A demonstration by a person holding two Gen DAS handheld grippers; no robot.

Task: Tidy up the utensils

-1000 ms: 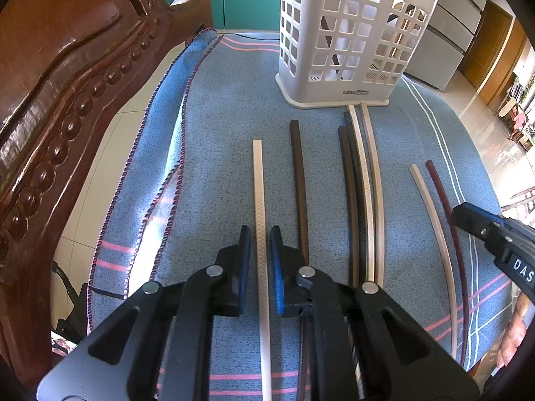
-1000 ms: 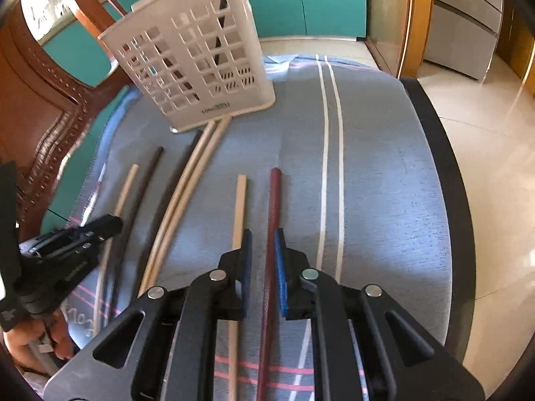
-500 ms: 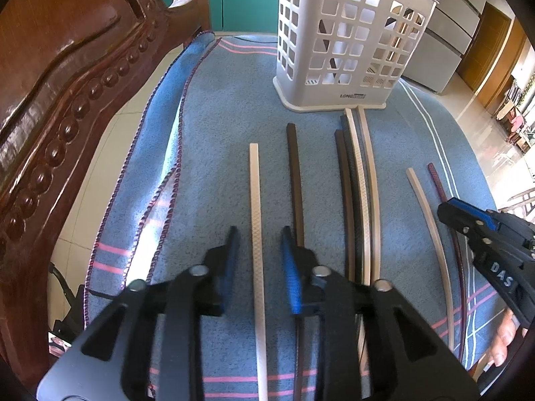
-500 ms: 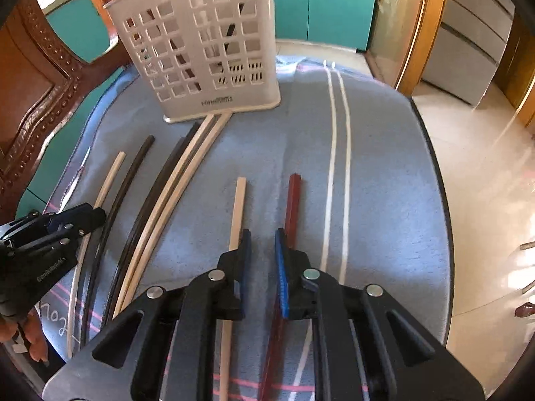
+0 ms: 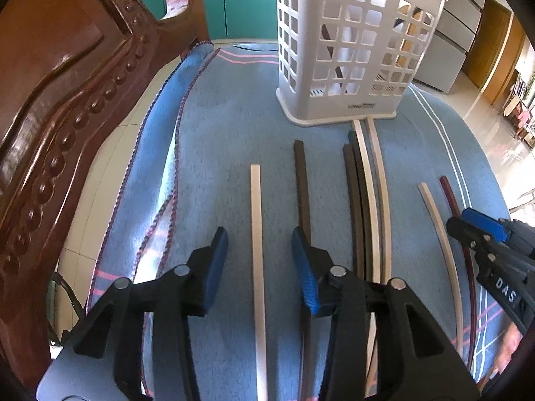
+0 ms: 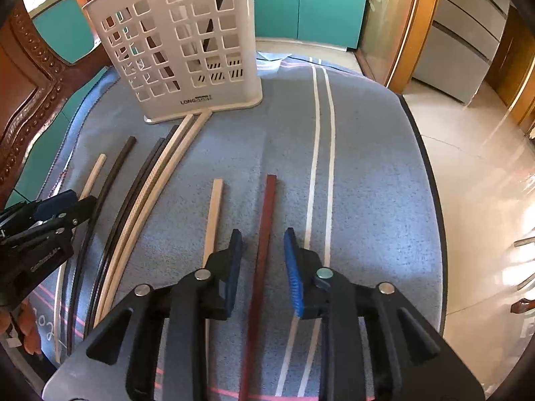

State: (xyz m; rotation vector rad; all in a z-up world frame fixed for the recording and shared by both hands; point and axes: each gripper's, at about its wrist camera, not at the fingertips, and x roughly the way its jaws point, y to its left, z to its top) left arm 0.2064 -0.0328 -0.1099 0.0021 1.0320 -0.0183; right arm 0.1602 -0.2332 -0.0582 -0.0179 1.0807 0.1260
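Observation:
A white lattice utensil basket (image 5: 351,50) (image 6: 180,43) stands upright at the back of the cloth, with a few sticks inside. Several chopsticks lie in front of it. My left gripper (image 5: 259,234) hovers over a cream chopstick (image 5: 255,200); its jaws are opening and the stick lies between them untouched. My right gripper (image 6: 263,234) straddles a dark red chopstick (image 6: 269,200) the same way, jaws opening, pads clear of it. Each gripper shows in the other's view: the right gripper (image 5: 481,230), the left gripper (image 6: 63,204).
A dark brown chopstick (image 5: 302,183), a bundle of dark and pale chopsticks (image 5: 366,183) and a pale chopstick (image 6: 214,214) lie on the blue striped cloth (image 5: 217,117). A carved wooden chair back (image 5: 67,100) rises at the left. The table's edge (image 6: 431,183) drops to tiled floor.
Both grippers' jaws have widened from nearly shut around their chopsticks to clearly apart. The cream and red chopsticks stay flat on the cloth.

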